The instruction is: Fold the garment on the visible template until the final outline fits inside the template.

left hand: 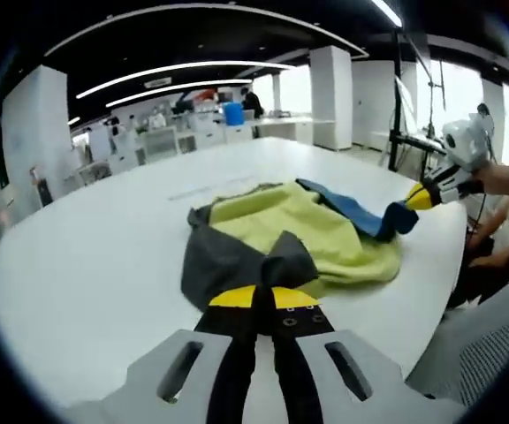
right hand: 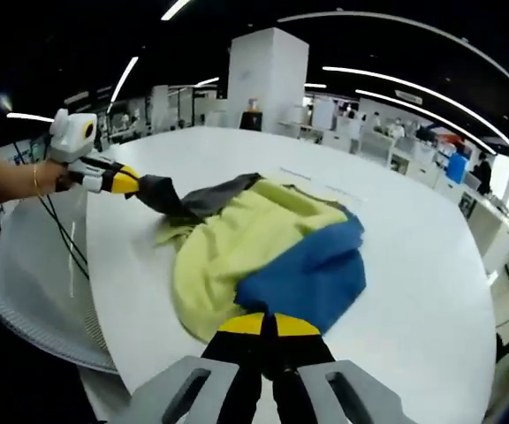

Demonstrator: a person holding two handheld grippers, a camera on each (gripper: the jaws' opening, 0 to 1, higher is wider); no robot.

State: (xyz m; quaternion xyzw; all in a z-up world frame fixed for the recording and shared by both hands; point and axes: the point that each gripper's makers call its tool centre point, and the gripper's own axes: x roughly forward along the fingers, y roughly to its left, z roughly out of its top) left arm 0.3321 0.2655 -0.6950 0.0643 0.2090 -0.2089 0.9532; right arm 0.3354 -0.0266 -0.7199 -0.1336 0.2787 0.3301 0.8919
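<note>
Closed yellow-tipped jaws of the left gripper (left hand: 262,299) pinch the grey end of the crumpled grey, yellow and blue fabric garment (left hand: 303,234) on the white table (left hand: 87,265). Opposite, the right gripper (right hand: 269,325) clamps the blue end, probably to spread it. Faint template lines (right hand: 312,181) appear beyond the garment in the right gripper view.

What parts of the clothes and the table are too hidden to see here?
- The garment is bunched up, so its underside and folded layers are hidden in both views.
- Template: faint lines on the table behind the garment; its outline cannot be traced.
- Left hand-held gripper: grey cloth covers its tips.
- Right hand-held gripper: blue cloth covers its tips.
</note>
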